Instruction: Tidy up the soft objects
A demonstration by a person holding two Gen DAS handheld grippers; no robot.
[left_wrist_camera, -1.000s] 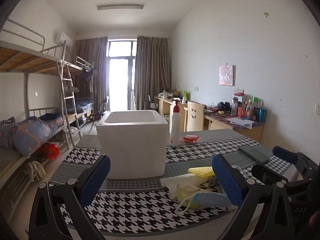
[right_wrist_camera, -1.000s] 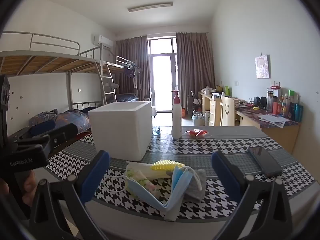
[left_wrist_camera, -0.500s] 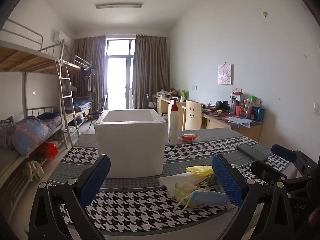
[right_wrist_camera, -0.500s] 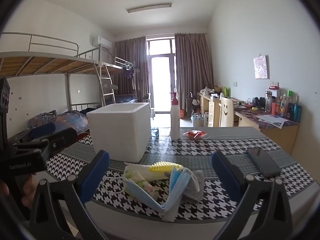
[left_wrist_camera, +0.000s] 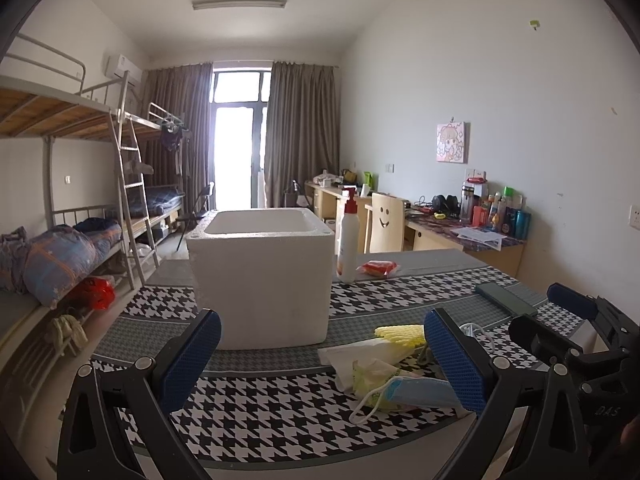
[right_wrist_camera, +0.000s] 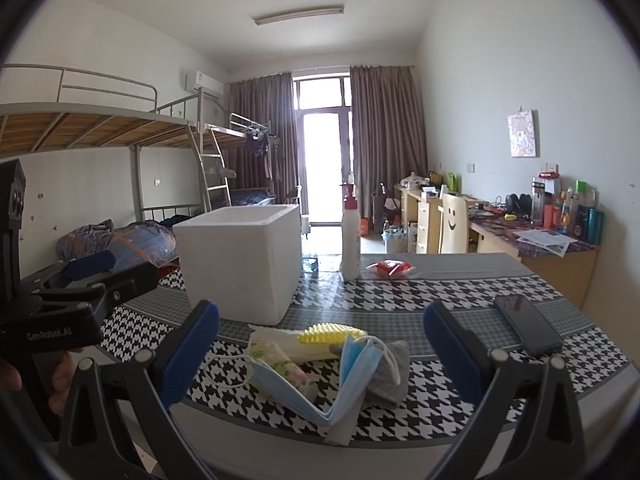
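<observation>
Here, left gripper (left_wrist_camera: pixel 322 354) jaws wide, empty, above near edge of desk (left_wrist_camera: pixel 256 408). Right gripper (right_wrist_camera: pixel 322 344) jaws wide too, empty, aimed at soft pile by near edge: blue face mask (right_wrist_camera: pixel 352 376), yellow sponge (right_wrist_camera: pixel 330 329), white tissue pack (right_wrist_camera: pixel 276 344), grey cloth (right_wrist_camera: pixel 394 372). Behind pile, white foam box (right_wrist_camera: pixel 240 256). Pump bottle (right_wrist_camera: pixel 350 236) toward far edge. Phone (right_wrist_camera: pixel 527 330) near right edge.
</observation>
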